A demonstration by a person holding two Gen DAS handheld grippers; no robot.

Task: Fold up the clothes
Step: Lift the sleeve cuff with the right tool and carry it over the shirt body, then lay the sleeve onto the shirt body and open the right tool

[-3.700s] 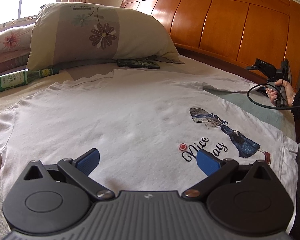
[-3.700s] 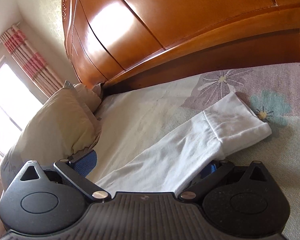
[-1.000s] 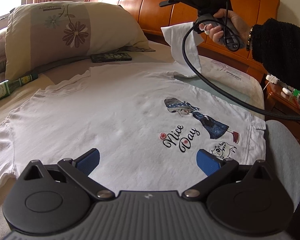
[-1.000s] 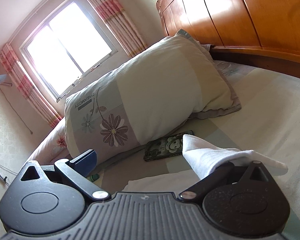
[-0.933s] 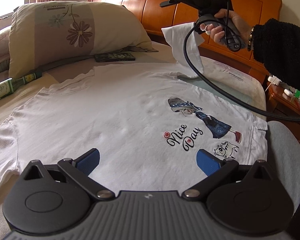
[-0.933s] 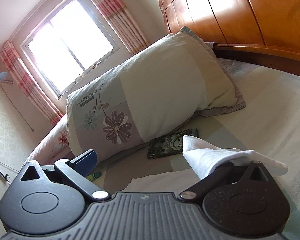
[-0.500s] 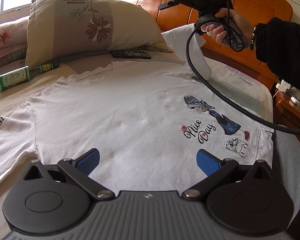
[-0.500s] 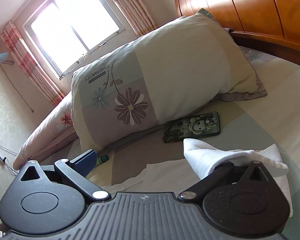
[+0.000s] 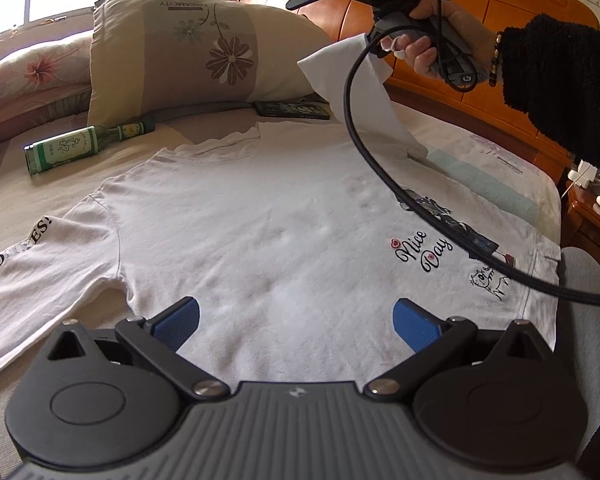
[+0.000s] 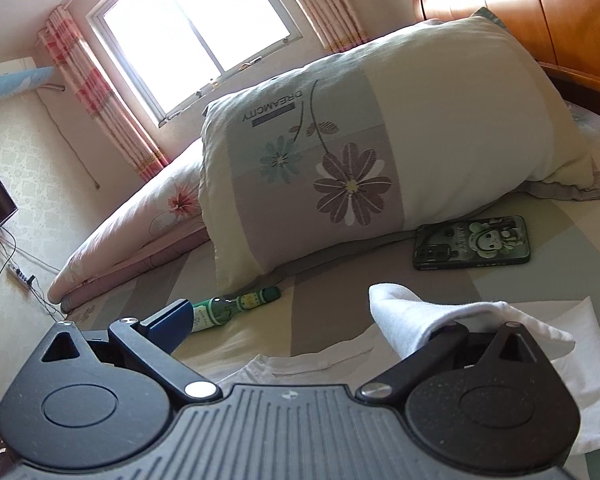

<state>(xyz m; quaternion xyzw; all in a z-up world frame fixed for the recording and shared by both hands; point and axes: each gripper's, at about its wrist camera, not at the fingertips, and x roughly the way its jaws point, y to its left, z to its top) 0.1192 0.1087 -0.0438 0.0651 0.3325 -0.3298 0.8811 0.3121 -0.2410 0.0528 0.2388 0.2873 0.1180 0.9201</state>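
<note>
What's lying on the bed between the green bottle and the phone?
In the right wrist view, only bare bedsheet lies between the green bottle and the phone, along the bottom edge of the flowered pillow behind that stretch.

White "Nice Day" T-shirt (image 9: pixel 284 216) front-up, flat on the bed, one sleeve (image 9: pixel 352 76) lifted clear.

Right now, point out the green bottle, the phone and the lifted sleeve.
green bottle (image 9: pixel 66 148), left wrist view, on its label.
phone (image 10: pixel 472 242), right wrist view, middle of its printed case.
lifted sleeve (image 9: pixel 356 80), left wrist view, on the hanging white cloth.
</note>
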